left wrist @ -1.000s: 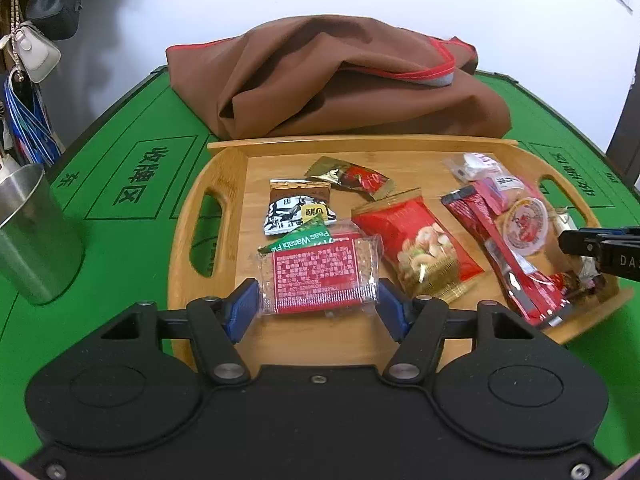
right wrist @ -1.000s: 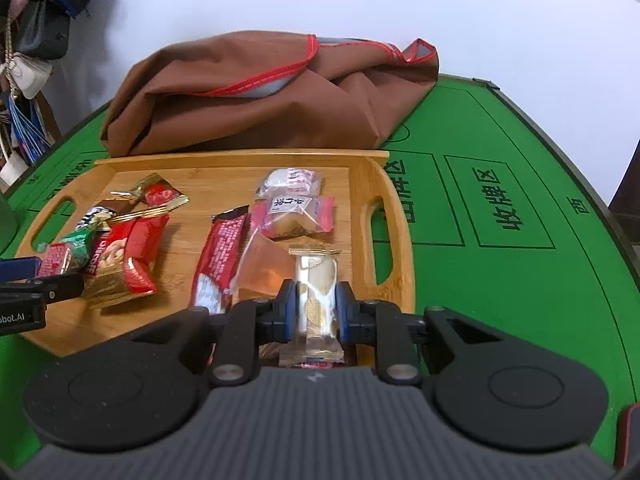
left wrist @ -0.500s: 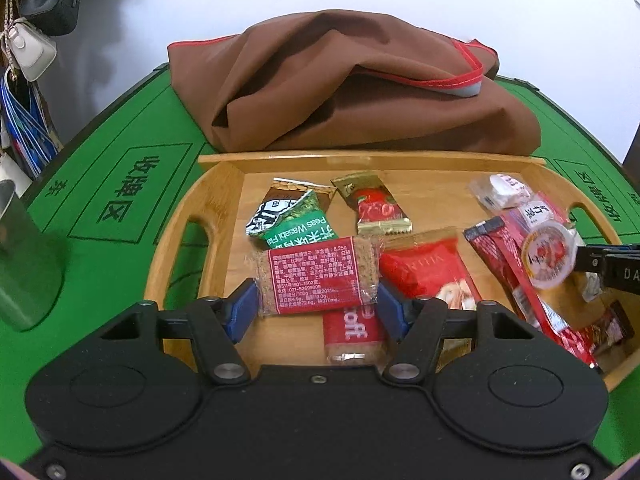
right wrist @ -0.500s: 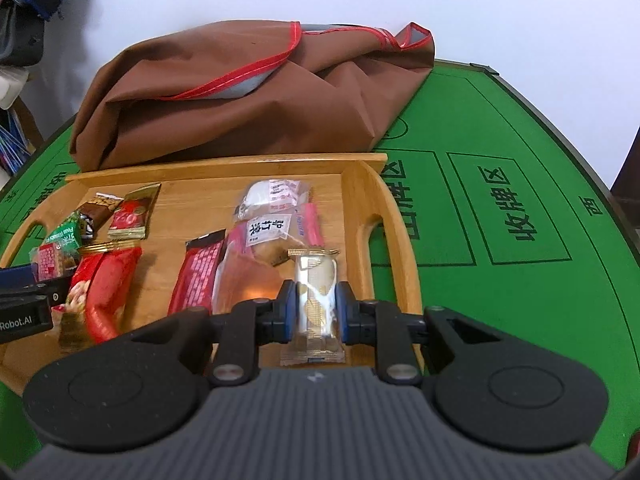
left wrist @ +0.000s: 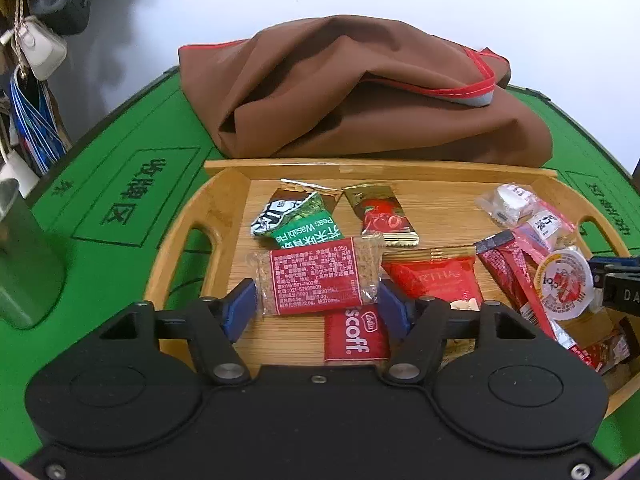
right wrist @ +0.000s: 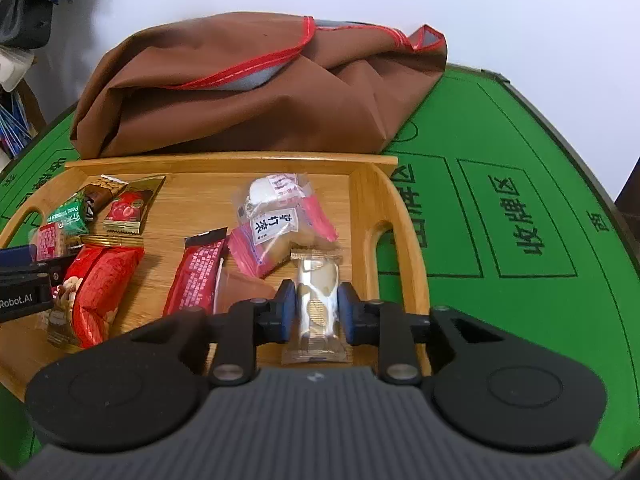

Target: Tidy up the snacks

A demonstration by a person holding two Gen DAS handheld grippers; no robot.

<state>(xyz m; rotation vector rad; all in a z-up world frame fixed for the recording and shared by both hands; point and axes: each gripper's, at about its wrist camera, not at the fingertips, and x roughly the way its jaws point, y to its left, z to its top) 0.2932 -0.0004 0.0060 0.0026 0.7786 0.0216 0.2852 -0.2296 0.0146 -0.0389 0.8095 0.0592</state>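
Both grippers hold snacks over the tray.
Left gripper fingers pinch a cereal bar; right gripper fingers pinch a clear-wrapped biscuit.

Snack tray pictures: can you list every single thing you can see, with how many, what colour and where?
Wooden tray: 1, tan, on table.
Table: 1, green.
Cloth bag: 1, brown, behind tray.
Metal cup: 1, silver, left of tray.
Cereal bar: 1, red label, in left gripper.
Clear-wrapped snack: 1, cream, in right gripper.
Other snack packets: several, mostly red, on tray.
Left gripper: black, blue pads.
Right gripper: same.
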